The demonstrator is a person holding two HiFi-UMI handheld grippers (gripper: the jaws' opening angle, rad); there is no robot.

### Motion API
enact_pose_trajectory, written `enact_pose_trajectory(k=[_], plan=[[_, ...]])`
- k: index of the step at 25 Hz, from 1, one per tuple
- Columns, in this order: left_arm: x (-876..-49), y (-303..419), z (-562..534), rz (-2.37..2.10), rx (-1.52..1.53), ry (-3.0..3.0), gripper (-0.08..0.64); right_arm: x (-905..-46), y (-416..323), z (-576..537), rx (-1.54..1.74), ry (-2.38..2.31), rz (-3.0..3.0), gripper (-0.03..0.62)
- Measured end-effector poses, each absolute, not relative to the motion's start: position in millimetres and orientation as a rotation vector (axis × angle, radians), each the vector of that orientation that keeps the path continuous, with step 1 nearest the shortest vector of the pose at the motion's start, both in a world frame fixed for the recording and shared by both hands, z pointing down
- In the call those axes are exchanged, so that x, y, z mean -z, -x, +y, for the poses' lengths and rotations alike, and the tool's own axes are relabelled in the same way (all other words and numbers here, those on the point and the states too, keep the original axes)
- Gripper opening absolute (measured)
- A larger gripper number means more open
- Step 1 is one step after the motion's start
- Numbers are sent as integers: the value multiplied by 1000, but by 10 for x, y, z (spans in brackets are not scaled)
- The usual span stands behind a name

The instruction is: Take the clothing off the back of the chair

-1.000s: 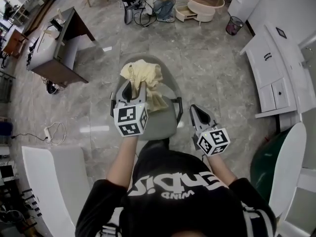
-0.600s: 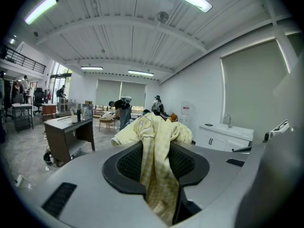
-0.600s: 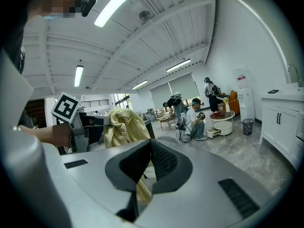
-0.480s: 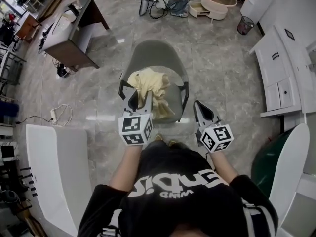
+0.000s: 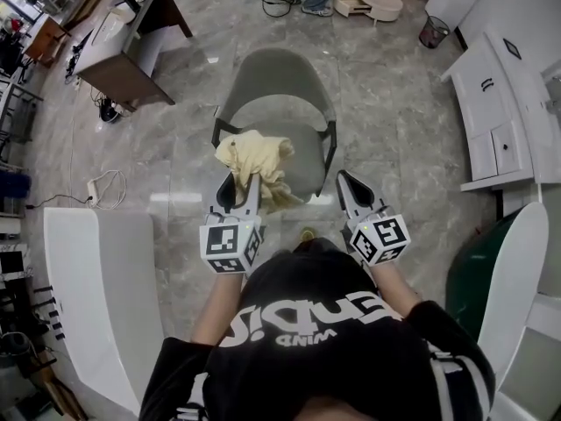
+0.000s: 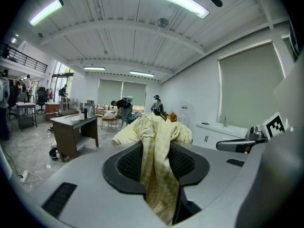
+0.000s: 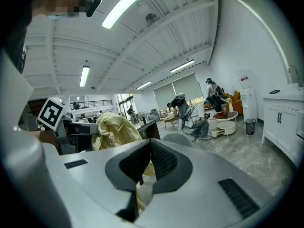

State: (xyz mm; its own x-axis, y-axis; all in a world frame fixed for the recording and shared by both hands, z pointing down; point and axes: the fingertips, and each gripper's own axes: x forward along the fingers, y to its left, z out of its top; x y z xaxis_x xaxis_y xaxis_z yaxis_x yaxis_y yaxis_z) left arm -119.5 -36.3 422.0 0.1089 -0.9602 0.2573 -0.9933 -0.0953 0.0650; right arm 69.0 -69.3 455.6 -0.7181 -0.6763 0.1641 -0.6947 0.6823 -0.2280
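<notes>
Yellow clothing (image 5: 254,152) pinched in L claw (image 5: 244,184), bunched past tips.

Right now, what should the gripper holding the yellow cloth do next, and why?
Probably pull back toward the person: the left gripper grips the yellow clothing, already off the back of the chair but hanging over its seat.

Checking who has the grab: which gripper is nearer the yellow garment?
Left. The left gripper is clamped on the yellow garment, with cloth hanging between its jaws. The right gripper is off to the garment's right, jaws together, not touching it.
</notes>
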Motion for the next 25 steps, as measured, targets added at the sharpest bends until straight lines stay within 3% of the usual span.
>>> enact_pose_trajectory(k=[25], plan=[[-4505,1442,737,-1965,-170,-2082,149,-4546,-525,152,-326,-1199,-2779,14]])
